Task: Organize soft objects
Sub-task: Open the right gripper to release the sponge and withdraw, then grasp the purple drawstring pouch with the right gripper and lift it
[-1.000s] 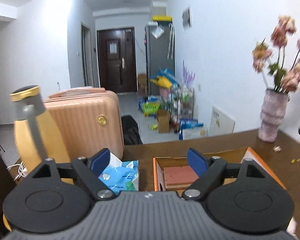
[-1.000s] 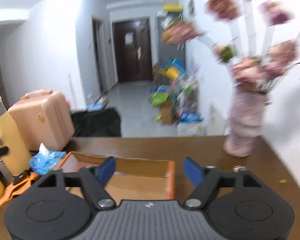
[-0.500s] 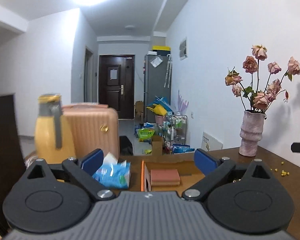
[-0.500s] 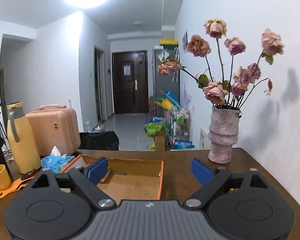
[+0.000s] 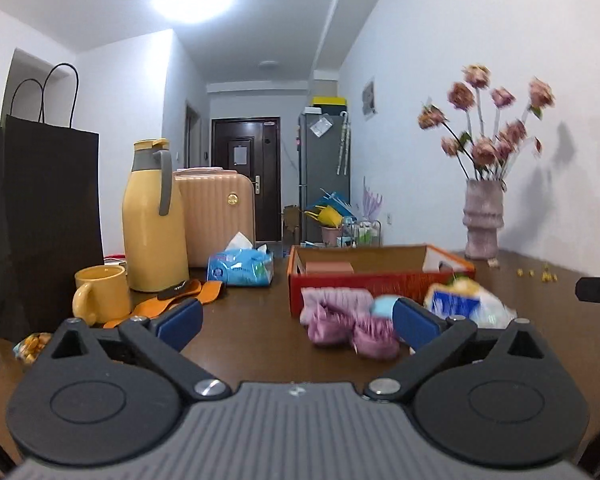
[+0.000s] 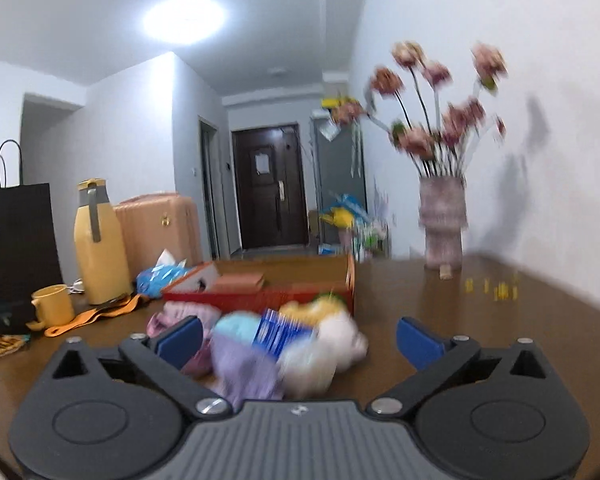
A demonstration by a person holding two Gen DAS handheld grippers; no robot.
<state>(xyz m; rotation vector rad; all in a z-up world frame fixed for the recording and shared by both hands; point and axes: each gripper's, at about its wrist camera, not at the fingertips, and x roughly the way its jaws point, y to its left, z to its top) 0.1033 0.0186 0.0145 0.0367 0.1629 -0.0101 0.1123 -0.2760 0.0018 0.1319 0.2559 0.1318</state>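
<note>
A pile of soft things lies on the brown table in front of an orange cardboard box (image 5: 380, 280). The left wrist view shows fuzzy purple pieces (image 5: 340, 320), a teal piece (image 5: 382, 306) and a blue-and-white pack (image 5: 456, 304). My left gripper (image 5: 298, 322) hangs low over the table, its jaws opening wide, with nothing pressed between the pads. The blurred right wrist view shows a lilac cloth (image 6: 240, 364), the blue pack (image 6: 280, 332) and a white plush (image 6: 328, 348) just ahead of my right gripper (image 6: 300, 340). Its jaws are opening too and grip nothing.
On the left stand a black paper bag (image 5: 40, 208), a yellow jug (image 5: 152, 216), a yellow mug (image 5: 98, 294), an orange strap (image 5: 172, 300) and a blue tissue pack (image 5: 240, 268). A vase of pink flowers (image 5: 482, 220) stands at the back right by the wall.
Both grippers have drawn back from over the box and sunk toward the table. The soft pile has come into view in front of the box. Both pairs of jaws have widened.
</note>
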